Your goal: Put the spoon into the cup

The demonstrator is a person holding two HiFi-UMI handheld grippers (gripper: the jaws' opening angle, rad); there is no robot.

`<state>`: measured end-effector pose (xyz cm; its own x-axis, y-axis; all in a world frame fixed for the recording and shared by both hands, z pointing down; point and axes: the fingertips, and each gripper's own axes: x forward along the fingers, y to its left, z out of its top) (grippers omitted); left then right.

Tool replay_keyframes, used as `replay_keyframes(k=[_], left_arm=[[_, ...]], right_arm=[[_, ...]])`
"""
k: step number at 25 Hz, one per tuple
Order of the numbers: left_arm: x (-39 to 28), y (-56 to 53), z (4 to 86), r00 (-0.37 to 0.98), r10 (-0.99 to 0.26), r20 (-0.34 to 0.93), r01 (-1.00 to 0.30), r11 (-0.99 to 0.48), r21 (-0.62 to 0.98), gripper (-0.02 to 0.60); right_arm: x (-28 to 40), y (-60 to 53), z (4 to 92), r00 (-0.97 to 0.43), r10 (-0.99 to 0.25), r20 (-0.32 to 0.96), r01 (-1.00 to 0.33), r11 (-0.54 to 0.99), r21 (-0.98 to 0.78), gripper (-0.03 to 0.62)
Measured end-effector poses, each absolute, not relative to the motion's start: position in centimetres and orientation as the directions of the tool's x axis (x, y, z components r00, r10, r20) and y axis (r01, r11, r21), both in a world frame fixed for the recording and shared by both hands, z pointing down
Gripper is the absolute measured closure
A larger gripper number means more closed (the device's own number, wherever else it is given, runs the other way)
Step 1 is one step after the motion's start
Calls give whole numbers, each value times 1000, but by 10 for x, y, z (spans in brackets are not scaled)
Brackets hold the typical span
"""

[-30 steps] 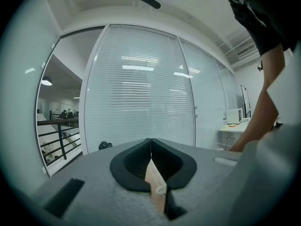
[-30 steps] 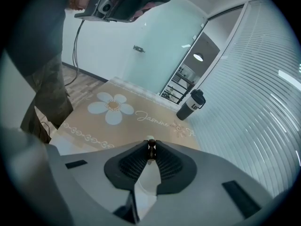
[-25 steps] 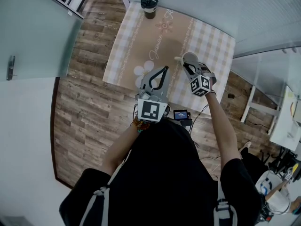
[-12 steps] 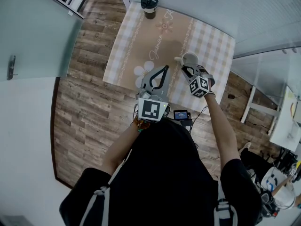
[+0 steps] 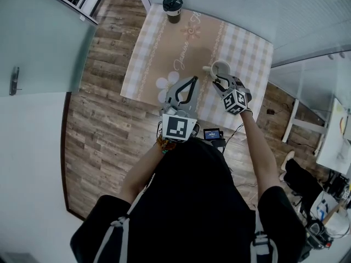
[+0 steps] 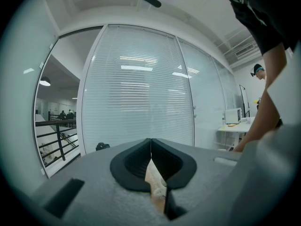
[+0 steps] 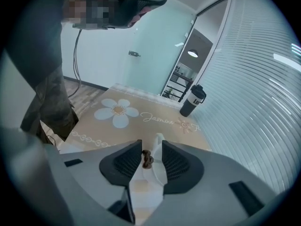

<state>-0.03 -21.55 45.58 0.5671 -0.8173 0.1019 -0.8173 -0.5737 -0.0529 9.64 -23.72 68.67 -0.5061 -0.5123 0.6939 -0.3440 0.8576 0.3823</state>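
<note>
A white cup [image 5: 221, 68] stands on the flowered tablecloth [image 5: 164, 59], its handle pointing left. My right gripper [image 5: 220, 81] hovers at the cup's near rim, tilted down. In the right gripper view its jaws are opening. A brown twisted spoon handle [image 7: 146, 158] stands upright between them, over the white cup [image 7: 158, 166], and the pads do not press on it. The spoon's bowl is hidden. My left gripper [image 5: 192, 79] floats left of the cup with its tips together [image 6: 150, 140] and nothing in them.
A black lidded tumbler [image 5: 174, 5] stands at the table's far edge, also seen in the right gripper view [image 7: 193, 100]. Glass walls and blinds run behind the table. A wood floor lies to the left, and a small screen device [image 5: 211, 134] sits below the near edge.
The right gripper's jaws look slightly wider apart at the cup's rim, and the hand has barely shifted. The left gripper has stayed where it was.
</note>
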Motion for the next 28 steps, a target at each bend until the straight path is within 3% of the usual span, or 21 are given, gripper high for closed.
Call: replay_keyframes(k=[9,28], left_arm=[[16,-216,452,613,-784,99,-774,-621,-122,565],[30,-254,366,650,-758,-62,-755,-633,-174,565]], right_arm=[[105,-240,644,-536,-573,620,-402,819,409,464],[125,-260,454,-491,-832,257,-689,552,471,464]])
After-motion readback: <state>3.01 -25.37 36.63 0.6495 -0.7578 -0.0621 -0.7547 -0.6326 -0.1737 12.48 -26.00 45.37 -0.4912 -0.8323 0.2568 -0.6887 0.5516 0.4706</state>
